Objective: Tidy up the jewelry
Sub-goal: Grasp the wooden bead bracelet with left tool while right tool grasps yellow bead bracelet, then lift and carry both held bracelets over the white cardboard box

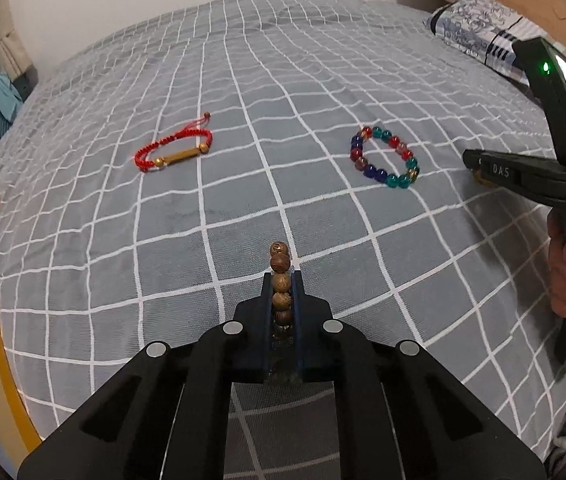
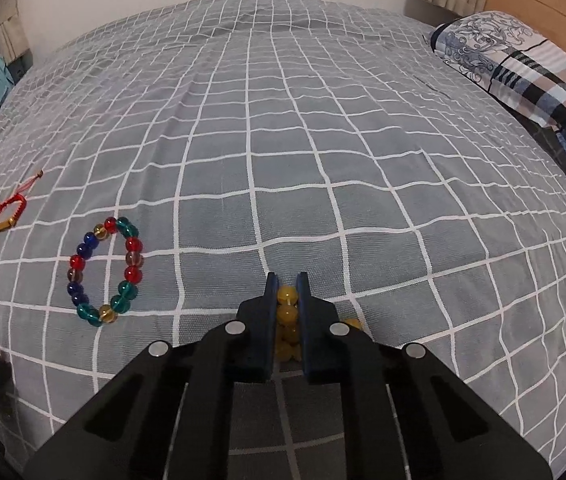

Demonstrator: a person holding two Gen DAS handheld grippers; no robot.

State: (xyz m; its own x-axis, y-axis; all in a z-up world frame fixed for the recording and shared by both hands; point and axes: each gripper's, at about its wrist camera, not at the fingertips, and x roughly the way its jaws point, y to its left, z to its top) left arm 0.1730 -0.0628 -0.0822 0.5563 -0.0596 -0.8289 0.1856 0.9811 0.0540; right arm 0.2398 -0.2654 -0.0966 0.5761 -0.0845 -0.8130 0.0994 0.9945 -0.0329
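Two bracelets are pinched: your left tongs (image 1: pixel 282 280) clamp the wooden bracelet (image 1: pixel 281 280), right tongs (image 2: pixel 287 280) the yellow bracelet (image 2: pixel 287 312); beads roll, so grip across them.

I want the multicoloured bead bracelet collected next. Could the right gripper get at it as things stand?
Probably not yet: the right gripper is shut on the yellow bead bracelet. The multicoloured bracelet lies free on the bedspread beside it, nothing between, so once emptied it likely could.

Bed (image 1: pixel 243 80): cord bracelet (image 1: pixel 173 147) left, glass-bead bracelet (image 1: pixel 385 157) right, well apart; pillow (image 2: pixel 523 80) at far right.
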